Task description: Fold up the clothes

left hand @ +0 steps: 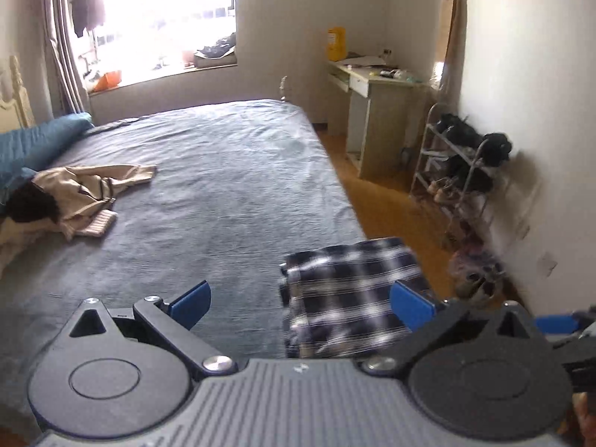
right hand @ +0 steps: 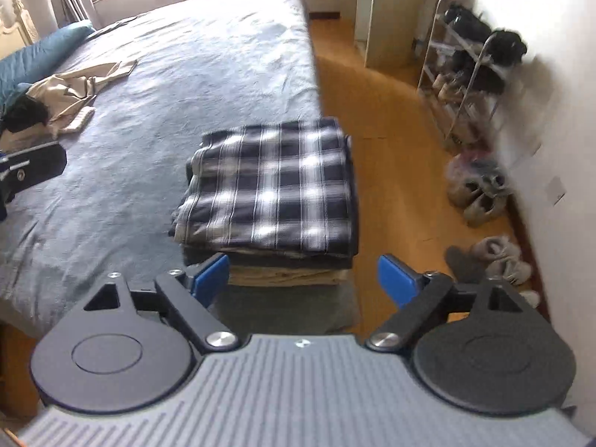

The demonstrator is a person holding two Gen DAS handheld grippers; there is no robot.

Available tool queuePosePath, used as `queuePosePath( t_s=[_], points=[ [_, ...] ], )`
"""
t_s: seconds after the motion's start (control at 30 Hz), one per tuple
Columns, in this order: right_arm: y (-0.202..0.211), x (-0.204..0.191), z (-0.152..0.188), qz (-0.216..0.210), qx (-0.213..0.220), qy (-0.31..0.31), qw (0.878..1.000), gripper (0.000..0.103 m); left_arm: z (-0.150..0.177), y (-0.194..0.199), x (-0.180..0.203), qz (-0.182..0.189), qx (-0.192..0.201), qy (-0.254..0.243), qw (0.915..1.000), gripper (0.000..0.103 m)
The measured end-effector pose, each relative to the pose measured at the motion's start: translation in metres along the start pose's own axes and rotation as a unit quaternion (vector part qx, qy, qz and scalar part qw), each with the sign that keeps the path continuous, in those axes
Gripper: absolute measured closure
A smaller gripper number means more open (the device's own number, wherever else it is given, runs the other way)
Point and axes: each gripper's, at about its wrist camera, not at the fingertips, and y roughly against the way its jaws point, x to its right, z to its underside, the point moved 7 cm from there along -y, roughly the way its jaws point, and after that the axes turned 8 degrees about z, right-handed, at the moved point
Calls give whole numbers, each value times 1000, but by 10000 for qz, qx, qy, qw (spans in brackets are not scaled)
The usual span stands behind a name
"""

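1. Left gripper (left hand: 300,300): blue-padded fingers spread wide, nothing between them; held above the near end of the bed.
2. Right gripper (right hand: 302,279): fingers likewise spread apart, empty; poised just short of the stack of clothes.
3. Plaid shirt (right hand: 272,190): navy and white check, folded into a neat rectangle; lying on top of a stack at the near right corner of the bed.
4. Folded layers (right hand: 290,266) beneath: one dark, one tan, edges roughly aligned.
5. Bed (right hand: 178,85): grey-blue cover, lightly creased.
6. Beige garment (left hand: 93,190): crumpled, unfolded, at the far left of the bed, well apart from the stack.
7. Shoe rack (left hand: 462,164): against the right wall.
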Motion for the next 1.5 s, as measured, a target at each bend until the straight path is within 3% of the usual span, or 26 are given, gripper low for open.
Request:
queuePosePath(
  t_s=[0.17,0.4,0.77,1.5],
  points=[
    [1,-8,-4,-20,-130,-12,9999,13,7,-9,0,115,-496,59,9987,0],
    [-3,-22,-3,-4,-290,-6,9996,13,23,-21,-10,-213,-883,456,9948,0],
    [-15,-27,6,299,-722,-186,9968,12,36,-34,-14,-427,-1235,530,9900,0],
    [-21,-40,14,427,-741,78,9963,12,47,-38,-38,-551,-1469,997,9826,0]
  ],
)
